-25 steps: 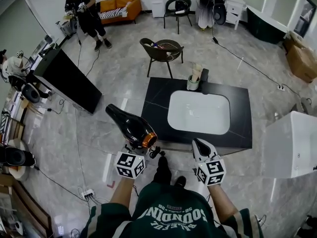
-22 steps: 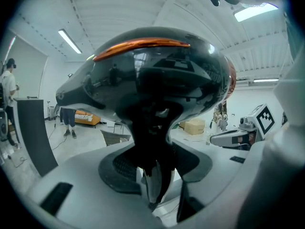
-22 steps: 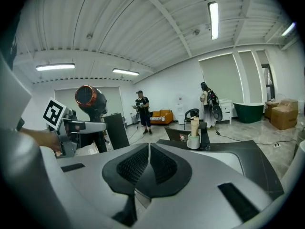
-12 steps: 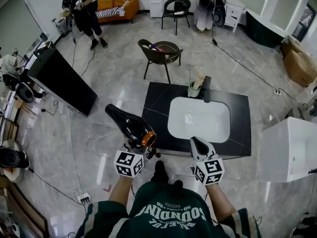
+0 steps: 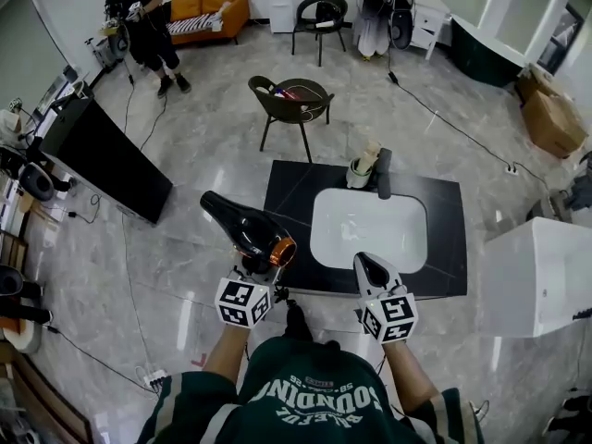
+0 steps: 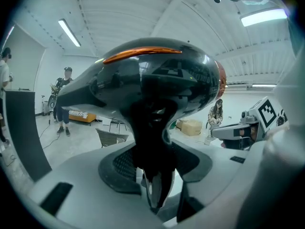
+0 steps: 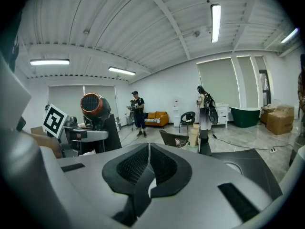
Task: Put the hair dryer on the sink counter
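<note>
just left of the black stone sink counter, my left gripper clamps the handle of the glossy black, orange-ringed hair dryer, my right gripper pinched together, empty.

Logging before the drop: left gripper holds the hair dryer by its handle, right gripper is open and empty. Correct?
Not quite. The right gripper is shut, not open: the right gripper view shows its jaws together with nothing between them. The rest holds: the left gripper grips the hair dryer by its handle, seen in the left gripper view.
</note>
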{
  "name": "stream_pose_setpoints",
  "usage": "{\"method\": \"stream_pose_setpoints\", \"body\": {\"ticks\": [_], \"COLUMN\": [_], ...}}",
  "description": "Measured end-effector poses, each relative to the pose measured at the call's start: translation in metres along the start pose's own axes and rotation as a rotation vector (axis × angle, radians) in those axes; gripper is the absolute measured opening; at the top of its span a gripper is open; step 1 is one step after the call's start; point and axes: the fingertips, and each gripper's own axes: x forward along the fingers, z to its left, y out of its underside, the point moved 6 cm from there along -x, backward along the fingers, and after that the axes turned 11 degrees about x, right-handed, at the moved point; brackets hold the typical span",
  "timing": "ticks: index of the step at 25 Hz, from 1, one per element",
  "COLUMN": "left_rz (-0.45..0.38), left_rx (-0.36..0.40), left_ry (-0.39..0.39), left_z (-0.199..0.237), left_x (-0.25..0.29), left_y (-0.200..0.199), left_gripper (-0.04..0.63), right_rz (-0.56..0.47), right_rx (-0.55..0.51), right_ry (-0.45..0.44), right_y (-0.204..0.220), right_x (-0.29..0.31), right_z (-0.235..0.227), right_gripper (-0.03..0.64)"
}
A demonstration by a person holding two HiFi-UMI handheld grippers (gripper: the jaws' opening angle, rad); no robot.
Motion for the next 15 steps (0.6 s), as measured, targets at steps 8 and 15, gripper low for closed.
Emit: {"method": "stream_pose_setpoints", "body": {"ticks": [8, 15], "left_rz": [0.011, 0.020], "left_rx": [-0.016, -0.008], "left_ry": [0.058, 0.090], "left_z": [0.017, 0.025], "left_x": [0.033, 0.059], "left_y": [0.013, 0.025], "left_gripper": [0.198, 0.198], "right_rz": [-0.008, -0.018], "right_rx": [0.012, 0.029], "right_ry": [0.043, 0.098], "right_y": [-0.003, -0.002], "right_x": [0.025, 0.035], "right_z": [0.003, 0.006], "right_gripper": [0.044, 0.044]}}
